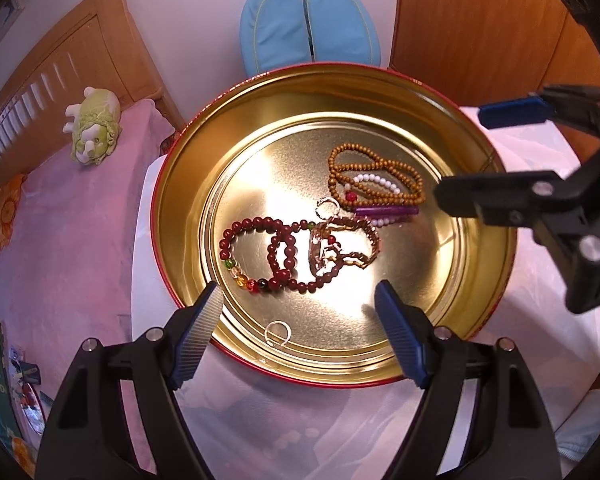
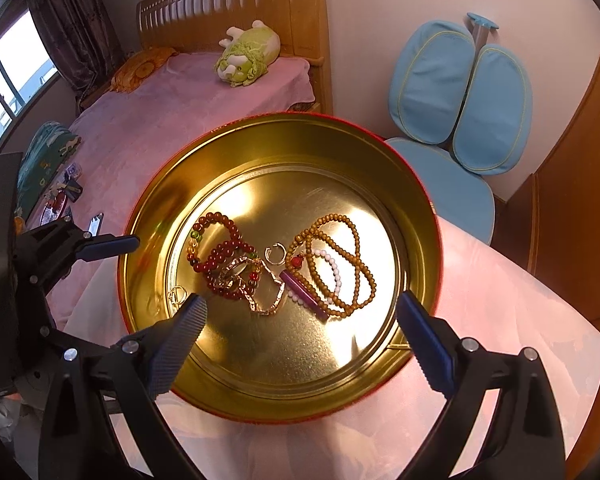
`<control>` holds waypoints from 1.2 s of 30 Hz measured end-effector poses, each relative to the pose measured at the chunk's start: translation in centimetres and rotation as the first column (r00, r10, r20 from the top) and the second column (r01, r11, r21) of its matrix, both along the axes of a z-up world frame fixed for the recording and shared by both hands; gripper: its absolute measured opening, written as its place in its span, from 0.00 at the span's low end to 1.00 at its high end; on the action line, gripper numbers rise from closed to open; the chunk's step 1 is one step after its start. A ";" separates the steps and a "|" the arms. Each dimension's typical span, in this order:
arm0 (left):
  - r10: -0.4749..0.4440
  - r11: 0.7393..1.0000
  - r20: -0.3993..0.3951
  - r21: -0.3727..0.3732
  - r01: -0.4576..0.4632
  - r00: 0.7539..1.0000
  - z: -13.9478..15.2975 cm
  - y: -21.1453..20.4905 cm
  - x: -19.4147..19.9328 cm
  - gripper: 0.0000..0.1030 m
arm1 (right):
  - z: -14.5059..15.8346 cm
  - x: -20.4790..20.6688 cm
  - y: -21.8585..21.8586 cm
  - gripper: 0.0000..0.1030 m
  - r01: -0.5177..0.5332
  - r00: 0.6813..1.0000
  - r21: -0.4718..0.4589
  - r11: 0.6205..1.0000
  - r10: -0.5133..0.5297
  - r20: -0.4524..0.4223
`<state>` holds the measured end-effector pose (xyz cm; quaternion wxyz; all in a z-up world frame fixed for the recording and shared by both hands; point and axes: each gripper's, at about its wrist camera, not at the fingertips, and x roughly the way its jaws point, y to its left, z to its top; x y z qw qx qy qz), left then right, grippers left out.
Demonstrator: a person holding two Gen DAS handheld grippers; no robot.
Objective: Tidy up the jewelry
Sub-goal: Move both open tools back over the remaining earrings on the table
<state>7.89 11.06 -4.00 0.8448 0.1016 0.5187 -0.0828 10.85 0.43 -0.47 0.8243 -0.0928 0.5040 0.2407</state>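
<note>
A round gold tin with a red outside (image 1: 496, 216) (image 2: 152, 208) holds the jewelry. In it lie a dark red bead bracelet (image 1: 256, 256) (image 2: 224, 260), a tan wooden bead strand (image 1: 376, 172) (image 2: 340, 264) with white beads and a purple tube (image 1: 386, 211) (image 2: 304, 292), a gold chain (image 1: 340, 248) (image 2: 260, 296) and silver rings (image 1: 278, 332) (image 2: 276, 254). My left gripper (image 1: 300, 300) is open and empty over the tin's near rim. My right gripper (image 2: 300, 312) is open and empty over the tin; it also shows in the left wrist view (image 1: 460, 156).
The tin stands on a table with a pale pink-white cloth (image 1: 300, 432) (image 2: 500, 320). A bed with a pink cover (image 1: 60, 240) (image 2: 160, 112) and a green plush toy (image 1: 94, 130) (image 2: 248, 54) is beside it. A blue chair (image 1: 308, 28) (image 2: 460, 120) and a wooden wardrobe (image 1: 480, 20) stand behind.
</note>
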 end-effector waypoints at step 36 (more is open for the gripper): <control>-0.584 0.797 0.011 -0.185 0.575 0.812 -5.1 -26.1 -5.0 0.74 | -5.7 -12.8 -30.2 0.94 0.667 0.744 0.011 0.745 -0.666 -0.050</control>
